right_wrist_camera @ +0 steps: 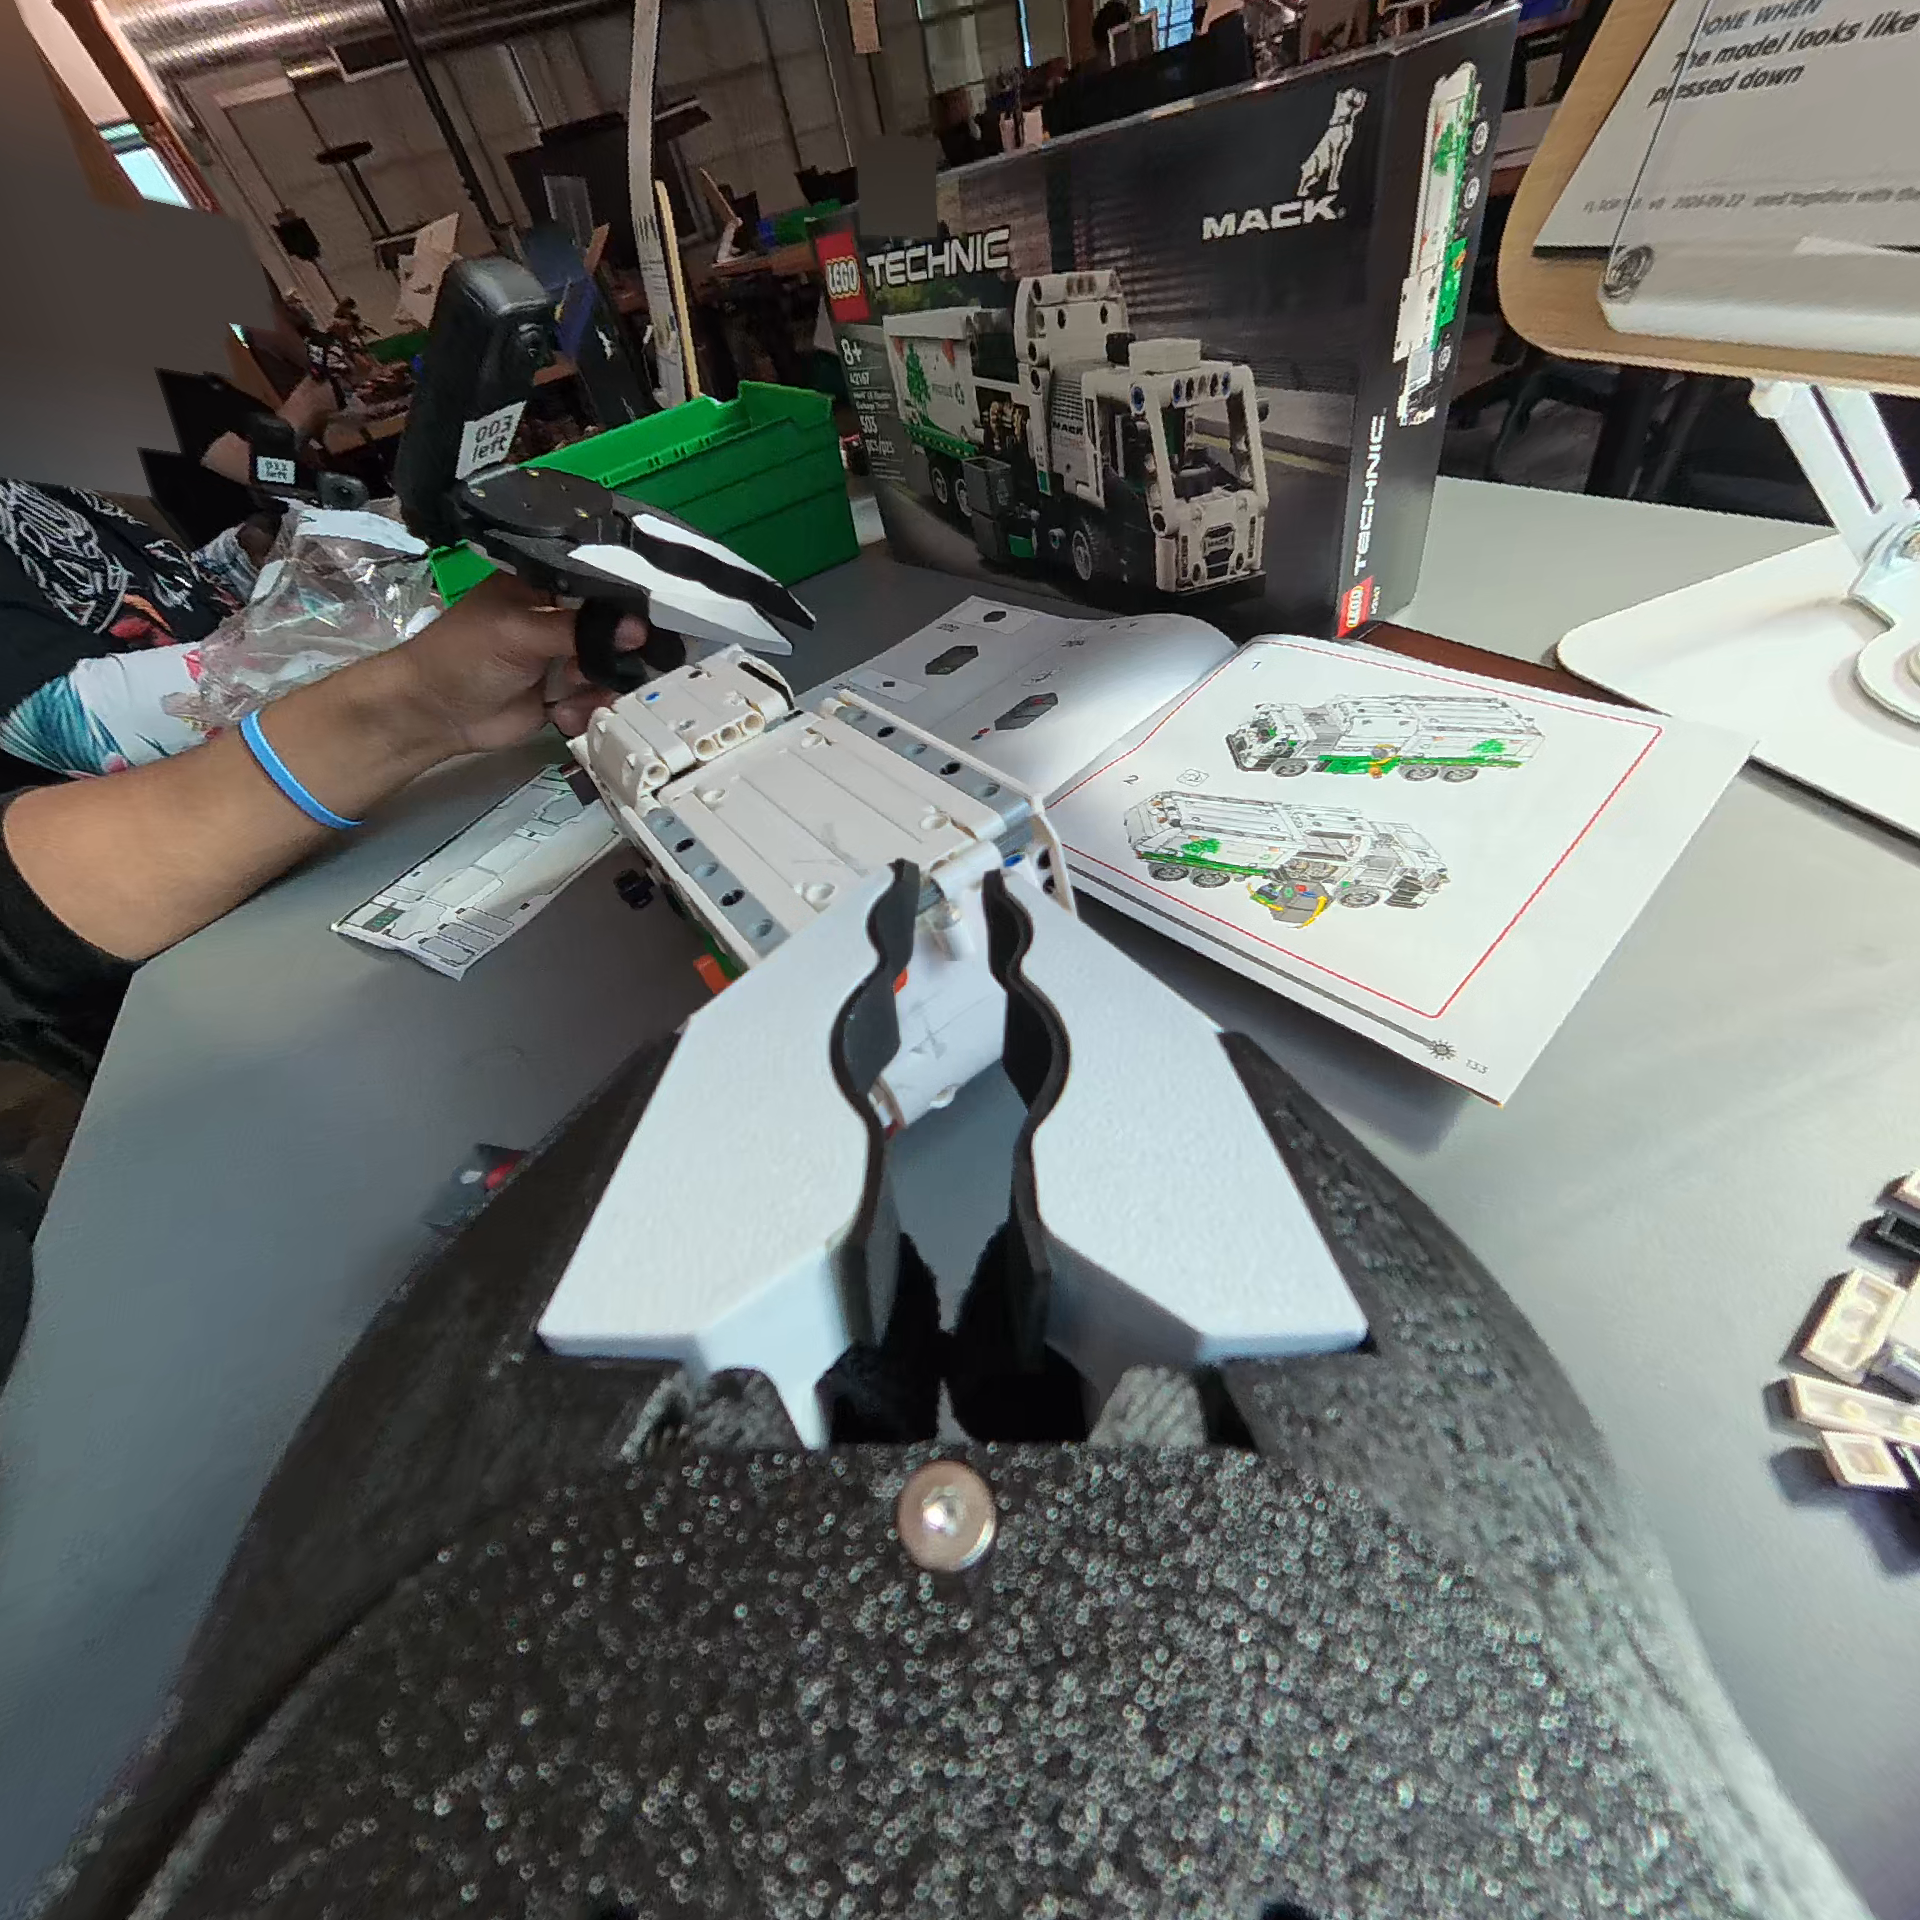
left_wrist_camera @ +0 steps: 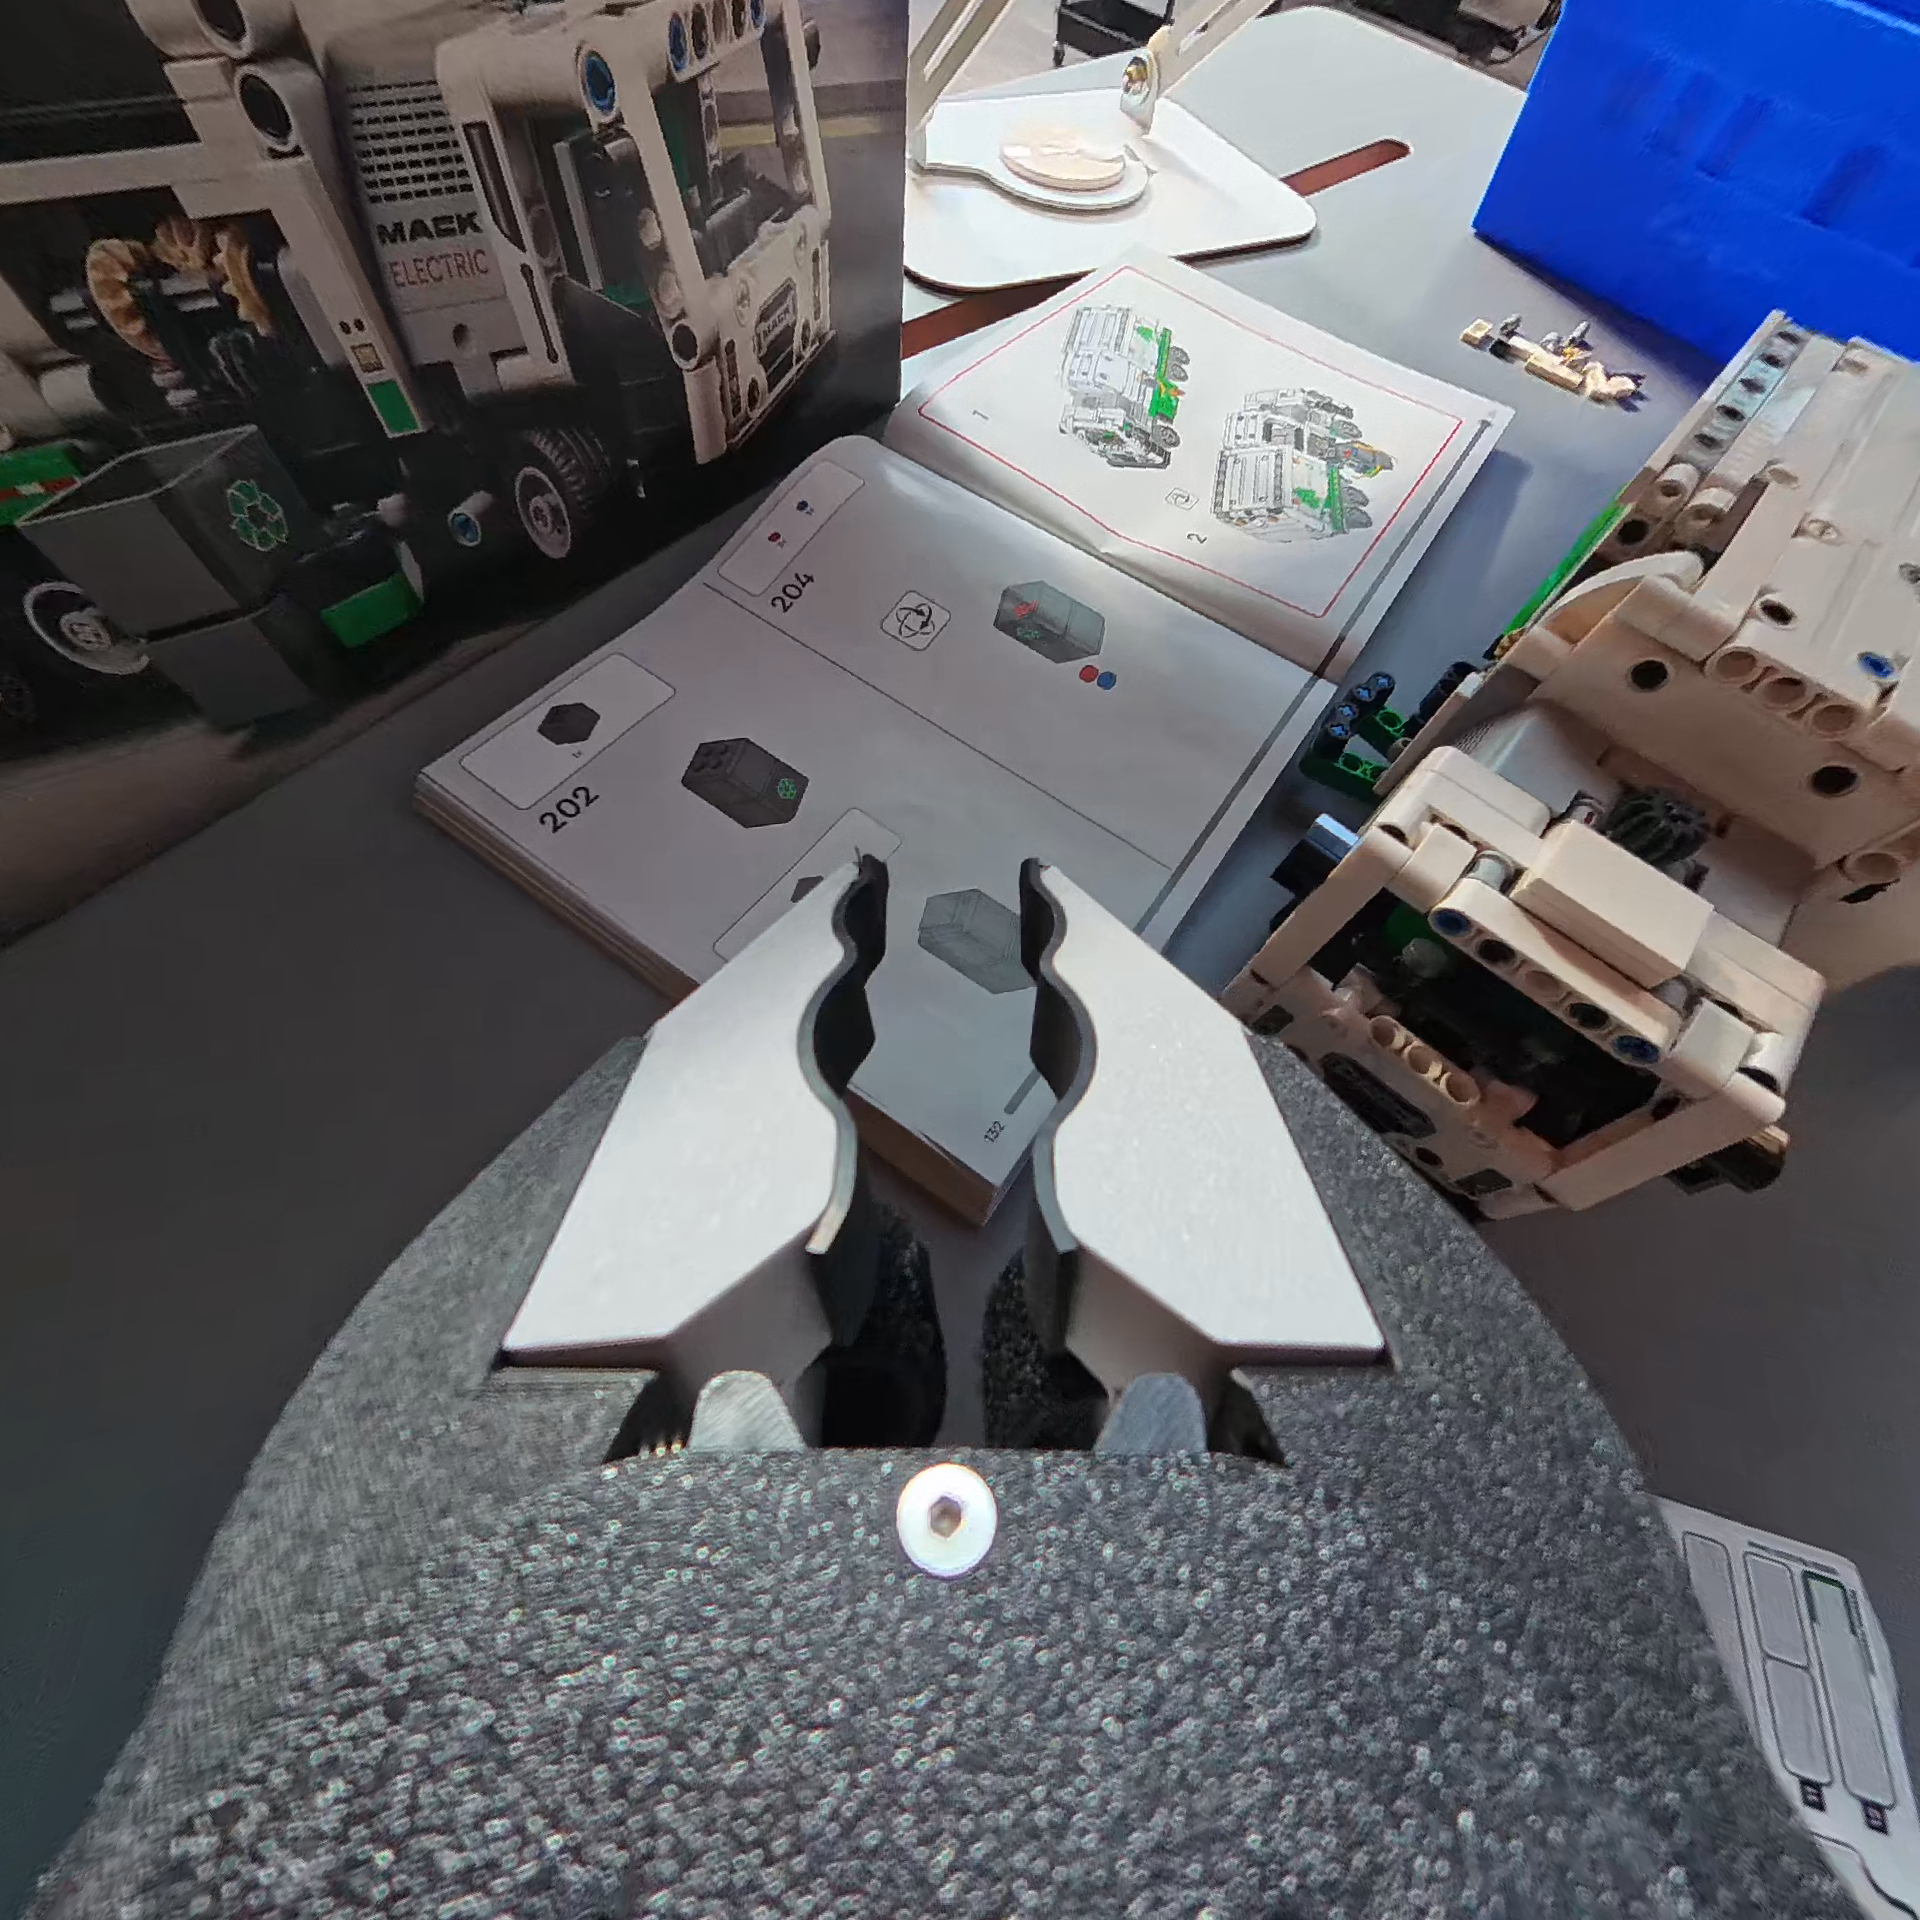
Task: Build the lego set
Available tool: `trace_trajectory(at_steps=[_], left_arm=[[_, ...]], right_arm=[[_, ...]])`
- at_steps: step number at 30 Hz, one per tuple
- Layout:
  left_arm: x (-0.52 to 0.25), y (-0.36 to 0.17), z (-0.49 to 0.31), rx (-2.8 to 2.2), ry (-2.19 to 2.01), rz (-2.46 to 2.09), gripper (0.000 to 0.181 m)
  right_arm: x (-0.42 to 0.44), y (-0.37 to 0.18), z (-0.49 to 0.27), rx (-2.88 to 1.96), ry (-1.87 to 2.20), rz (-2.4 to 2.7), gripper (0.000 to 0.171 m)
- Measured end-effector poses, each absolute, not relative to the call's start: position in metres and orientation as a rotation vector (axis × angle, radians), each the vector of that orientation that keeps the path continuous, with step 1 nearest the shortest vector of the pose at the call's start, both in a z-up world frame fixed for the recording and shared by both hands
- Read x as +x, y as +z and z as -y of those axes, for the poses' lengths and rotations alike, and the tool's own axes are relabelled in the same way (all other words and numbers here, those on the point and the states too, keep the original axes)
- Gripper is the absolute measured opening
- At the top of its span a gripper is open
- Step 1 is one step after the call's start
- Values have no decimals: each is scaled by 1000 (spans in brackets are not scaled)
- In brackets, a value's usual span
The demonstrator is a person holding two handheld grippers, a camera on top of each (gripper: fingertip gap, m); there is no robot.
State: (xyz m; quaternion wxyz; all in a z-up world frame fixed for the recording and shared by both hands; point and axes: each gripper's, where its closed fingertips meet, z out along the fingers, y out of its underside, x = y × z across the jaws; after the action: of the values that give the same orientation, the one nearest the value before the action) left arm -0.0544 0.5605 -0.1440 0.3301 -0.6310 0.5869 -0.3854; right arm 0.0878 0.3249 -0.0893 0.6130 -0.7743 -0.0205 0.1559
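The truck (right_wrist_camera: 821,821) lies on its side on the table (right_wrist_camera: 1558,1195), between the booklet (right_wrist_camera: 1351,831) and a sticker sheet (right_wrist_camera: 468,894). The right gripper (right_wrist_camera: 951,883) looks to be pinching the truck's near end, jaws narrowly parted around white parts. The left gripper (left_wrist_camera: 951,868) hangs over the booklet, slightly open and empty. A twist could pop panels loose, since the grip is only on one corner
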Motion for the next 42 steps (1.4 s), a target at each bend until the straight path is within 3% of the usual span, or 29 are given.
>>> trace_trajectory(at_steps=[13, 42], left_arm=[[-53, -151, -558, -1632, -930, -1568, 24], [-51, -154, -556, -1602, -895, -1586, 24]], right_arm=[[134, -108, -322, -1846, 237, -115, 10], [132, -119, -324, -1898, 139, -52, 9]])
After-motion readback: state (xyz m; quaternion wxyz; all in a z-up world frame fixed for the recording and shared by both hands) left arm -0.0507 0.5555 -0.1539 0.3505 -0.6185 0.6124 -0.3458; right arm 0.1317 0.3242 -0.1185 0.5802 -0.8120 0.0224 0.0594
